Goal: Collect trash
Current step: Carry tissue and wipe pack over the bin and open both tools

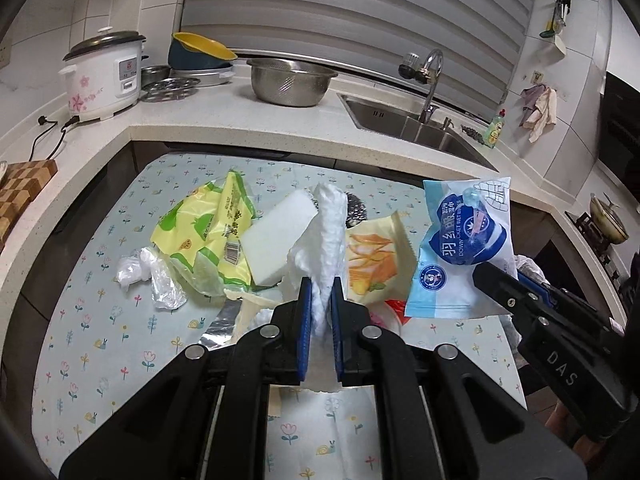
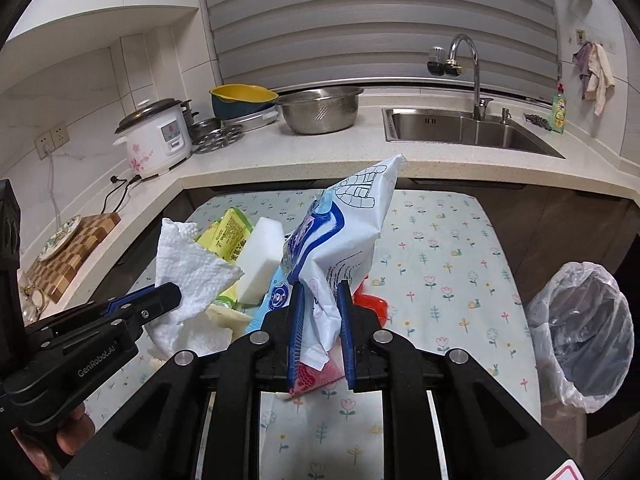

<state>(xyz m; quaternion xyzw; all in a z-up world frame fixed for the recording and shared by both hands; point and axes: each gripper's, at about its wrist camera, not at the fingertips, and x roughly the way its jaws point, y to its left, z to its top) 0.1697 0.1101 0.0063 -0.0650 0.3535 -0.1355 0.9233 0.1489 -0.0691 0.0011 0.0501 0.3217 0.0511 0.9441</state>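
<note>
1. We see the table point(image 2: 460, 248), under a flower-print cloth, carrying the loose trash pile.
2. We find the trash bin point(image 2: 588, 344), lined with a clear bag, standing off the table's right edge.
3. Our right gripper point(image 2: 321, 292) pinches the blue-and-white wet wipes packet point(image 2: 344, 232) between its blue pads; the packet rises upright, lifted above the pile.
4. Our left gripper point(image 1: 319, 286) is clamped on a crumpled white paper towel point(image 1: 326, 224), which stands up between its fingers.
5. Below both lie a yellow-green wrapper point(image 1: 208, 232), a white sponge block point(image 1: 276, 240) and an orange snack wrapper point(image 1: 372, 256), touching one another.
</note>
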